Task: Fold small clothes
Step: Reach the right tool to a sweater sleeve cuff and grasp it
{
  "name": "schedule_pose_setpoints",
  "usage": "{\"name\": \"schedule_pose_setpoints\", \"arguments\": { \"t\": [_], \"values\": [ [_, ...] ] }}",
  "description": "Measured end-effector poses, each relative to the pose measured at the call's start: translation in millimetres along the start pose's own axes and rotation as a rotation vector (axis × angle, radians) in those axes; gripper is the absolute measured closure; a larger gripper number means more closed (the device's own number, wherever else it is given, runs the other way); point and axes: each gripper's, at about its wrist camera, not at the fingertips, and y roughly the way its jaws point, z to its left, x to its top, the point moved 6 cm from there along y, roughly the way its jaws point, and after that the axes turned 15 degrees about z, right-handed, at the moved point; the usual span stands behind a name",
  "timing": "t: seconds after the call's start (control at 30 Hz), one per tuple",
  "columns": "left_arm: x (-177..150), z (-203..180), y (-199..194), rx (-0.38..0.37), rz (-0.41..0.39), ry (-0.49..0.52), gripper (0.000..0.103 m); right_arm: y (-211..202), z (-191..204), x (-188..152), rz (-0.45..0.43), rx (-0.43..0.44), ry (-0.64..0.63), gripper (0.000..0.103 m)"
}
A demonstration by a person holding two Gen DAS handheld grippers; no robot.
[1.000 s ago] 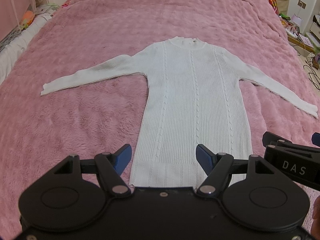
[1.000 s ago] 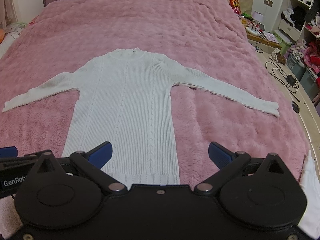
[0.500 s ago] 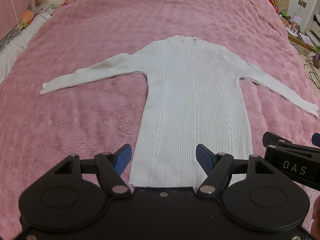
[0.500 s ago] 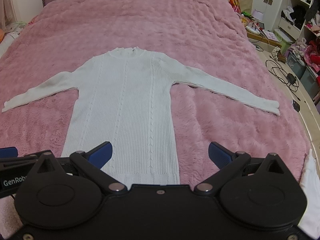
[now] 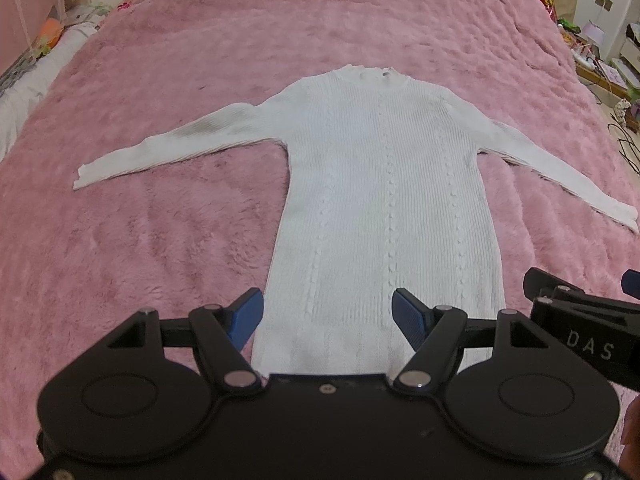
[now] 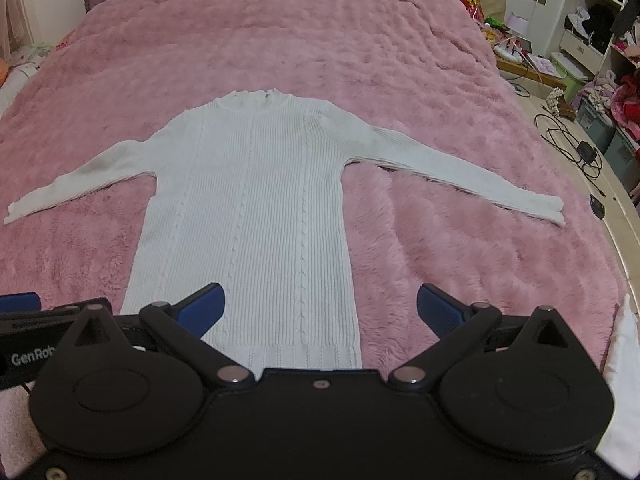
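Observation:
A white ribbed long-sleeve knit dress (image 5: 384, 184) lies flat and face up on the pink furry bedspread (image 5: 160, 240), collar far, hem near, both sleeves spread out. It also shows in the right wrist view (image 6: 248, 208). My left gripper (image 5: 327, 316) is open and empty, above the hem's left part. My right gripper (image 6: 320, 310) is open and empty, above the hem's right corner. The right gripper's body shows at the right edge of the left wrist view (image 5: 580, 328).
The bed's right edge drops to a floor with cables (image 6: 576, 148) and storage boxes (image 6: 600, 124). A white cloth (image 6: 620, 360) lies at the near right. A grey-white bedding strip (image 5: 24, 88) runs along the left side.
Both grippers have shifted only slightly; the dress appears a touch lower in the views. Both jaws stay open.

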Motion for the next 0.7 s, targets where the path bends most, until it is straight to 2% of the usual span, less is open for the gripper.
{"name": "schedule_pose_setpoints", "arguments": {
  "t": [0.33,0.6,0.7],
  "values": [
    [40.0,-36.5,7.9,-0.038,-0.041,0.065,0.028,2.3,-48.0,27.1,-0.059,-0.037,0.12,0.0],
    [96.6,-93.2,30.0,-0.084,-0.088,0.15,0.028,7.7,-105.5,60.0,-0.234,-0.125,0.158,0.0],
    [123.0,-120.4,45.5,-0.123,-0.113,0.18,0.028,18.0,-133.8,70.9,-0.297,-0.156,0.158,0.0]
  ]
}}
